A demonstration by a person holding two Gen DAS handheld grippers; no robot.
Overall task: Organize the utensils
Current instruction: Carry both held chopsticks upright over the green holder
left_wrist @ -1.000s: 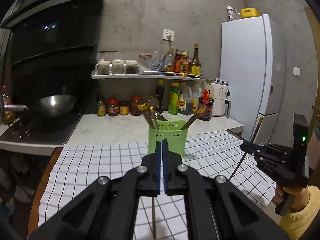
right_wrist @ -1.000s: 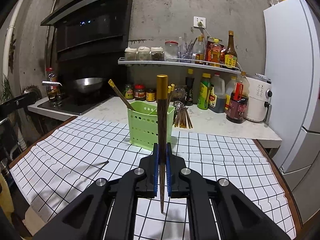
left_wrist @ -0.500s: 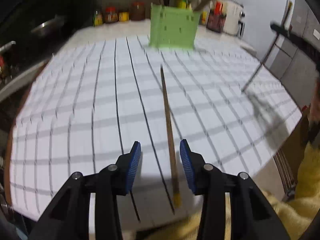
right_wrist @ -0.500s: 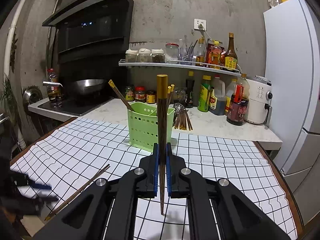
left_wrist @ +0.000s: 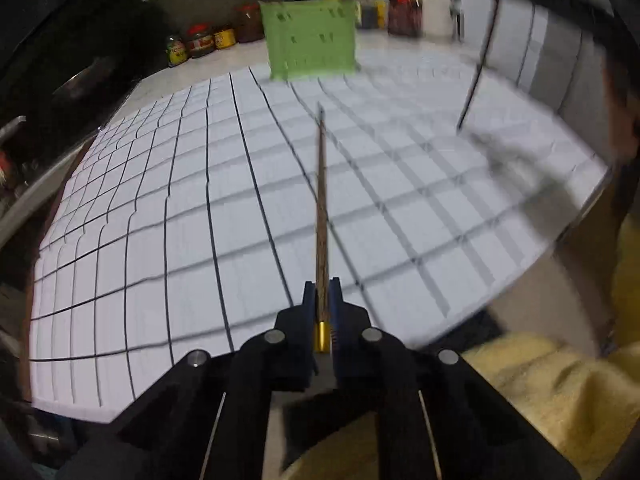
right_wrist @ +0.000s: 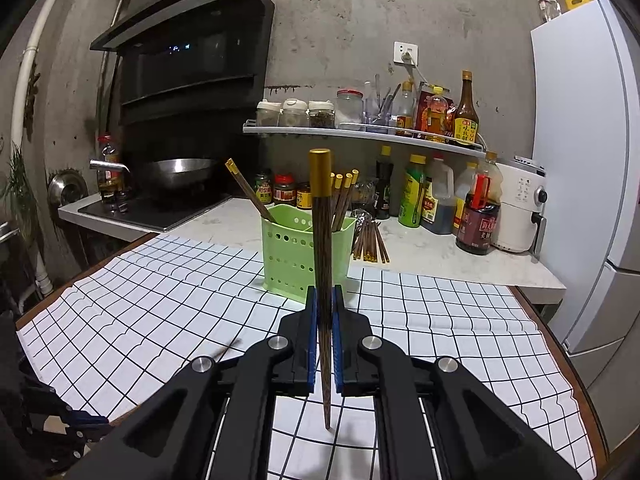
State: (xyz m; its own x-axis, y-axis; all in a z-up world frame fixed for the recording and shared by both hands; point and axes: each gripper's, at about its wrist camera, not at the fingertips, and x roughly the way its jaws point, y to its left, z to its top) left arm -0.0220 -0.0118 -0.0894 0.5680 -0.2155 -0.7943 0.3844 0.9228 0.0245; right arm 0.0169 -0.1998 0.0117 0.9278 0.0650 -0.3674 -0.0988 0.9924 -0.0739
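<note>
The left gripper [left_wrist: 322, 292] has dropped from a level look across the kitchen to a steep look down at the checked cloth [left_wrist: 160, 240] on the bench, and its jaws, which stood apart around a loose chopstick half a second ago, are now clamped together on it. That chopstick [left_wrist: 321, 208] runs from the centre of the left wrist frame down into the blue pads, which hold it just above its gold cap; the thin tip points toward the green holder [left_wrist: 312, 46] at the upper centre. Whether the tip has left the cloth is hard to say (the frame is smeared by motion).

The right gripper [right_wrist: 324, 312] has not shifted. Its jaws stay pressed on a second chopstick [right_wrist: 322, 264], held upright with the gold end at the top, in the centre of the right wrist frame. Behind it the green holder [right_wrist: 300, 256] stands on the cloth with several chopsticks already leaning in it, and a loose bundle [right_wrist: 370, 242] lies on the pale bench to its right.

So the pick-up from the cloth looks done, and each gripper now carries one stick. What remains, as I judge it, is to carry both to the holder and drop them in.
</note>
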